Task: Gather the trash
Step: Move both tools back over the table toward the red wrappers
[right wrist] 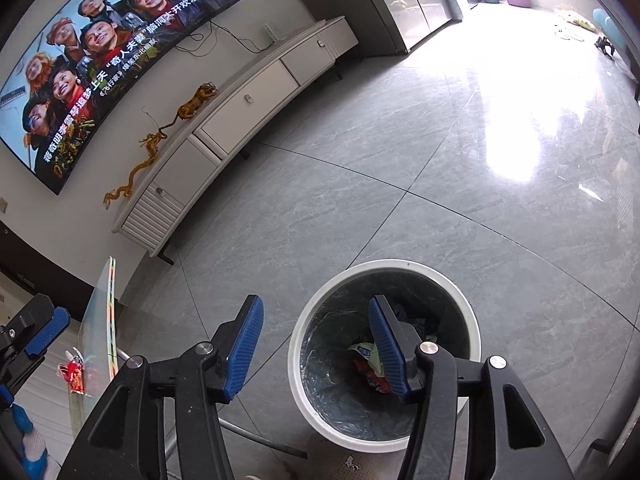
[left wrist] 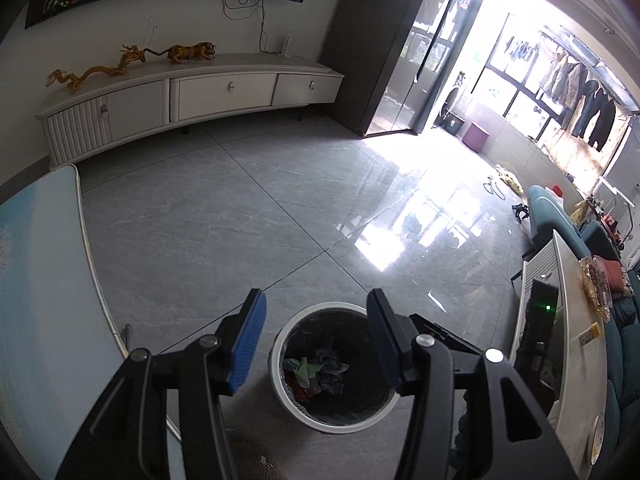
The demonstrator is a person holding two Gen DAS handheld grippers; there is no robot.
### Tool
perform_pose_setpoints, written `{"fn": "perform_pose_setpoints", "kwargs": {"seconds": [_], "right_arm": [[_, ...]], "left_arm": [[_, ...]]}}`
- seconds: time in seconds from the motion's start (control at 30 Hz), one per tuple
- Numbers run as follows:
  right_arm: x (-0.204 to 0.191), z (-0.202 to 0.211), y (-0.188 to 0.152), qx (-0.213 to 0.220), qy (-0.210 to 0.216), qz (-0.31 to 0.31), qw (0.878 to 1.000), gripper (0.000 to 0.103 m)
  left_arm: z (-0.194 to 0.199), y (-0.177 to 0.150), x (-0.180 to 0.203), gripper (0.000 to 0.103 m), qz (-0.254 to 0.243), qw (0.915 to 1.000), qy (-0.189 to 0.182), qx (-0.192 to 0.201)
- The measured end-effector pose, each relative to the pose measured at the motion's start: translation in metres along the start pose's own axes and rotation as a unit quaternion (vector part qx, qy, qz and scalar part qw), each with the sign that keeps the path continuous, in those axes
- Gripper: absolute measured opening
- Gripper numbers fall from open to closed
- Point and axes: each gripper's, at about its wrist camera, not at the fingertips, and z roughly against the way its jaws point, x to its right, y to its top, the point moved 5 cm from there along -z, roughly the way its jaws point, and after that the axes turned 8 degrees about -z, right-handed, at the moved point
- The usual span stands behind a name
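Note:
A white round trash bin [left wrist: 280, 380] with a dark liner stands on the grey tiled floor; crumpled wrappers [left wrist: 316, 372] lie inside it. My left gripper [left wrist: 316, 344] is open and empty, held above the bin. In the right wrist view the same bin [right wrist: 298, 364] holds wrappers [right wrist: 366, 354], and my right gripper [right wrist: 316, 348] is open and empty above its left rim. A red wrapper [right wrist: 74, 376] lies on the table at the far left, close to the left gripper's blue fingers [right wrist: 48, 330].
A light table [left wrist: 44, 320] stands left of the bin. A white TV cabinet [left wrist: 192, 96] with gold figurines lines the far wall under a TV [right wrist: 100, 52]. A white side table [left wrist: 576, 340] and a teal sofa [left wrist: 624, 360] are at the right.

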Motion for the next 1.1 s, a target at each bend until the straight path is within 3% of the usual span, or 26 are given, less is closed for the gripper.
{"fn": "perform_pose_setpoints", "kwargs": {"seconds": [0.47, 0.83, 1.1], "right_arm": [[-0.097, 0.051, -0.001, 0.041, 0.059, 0.075, 0.995, 0.053], [-0.2, 0.106, -0.008, 0.076, 0.128, 0.161, 0.976, 0.053], [-0.282, 0.154, -0.025, 0.091, 0.193, 0.229, 0.95, 0.053]], "left_arm": [[0.124, -0.003, -0.083, 0.051, 0.05, 0.9903, 0.086, 0.097], [0.26, -0.003, -0.145, 0.051, 0.081, 0.9667, 0.163, 0.18], [0.354, -0.01, -0.174, 0.05, 0.101, 0.9493, 0.204, 0.216]]}}
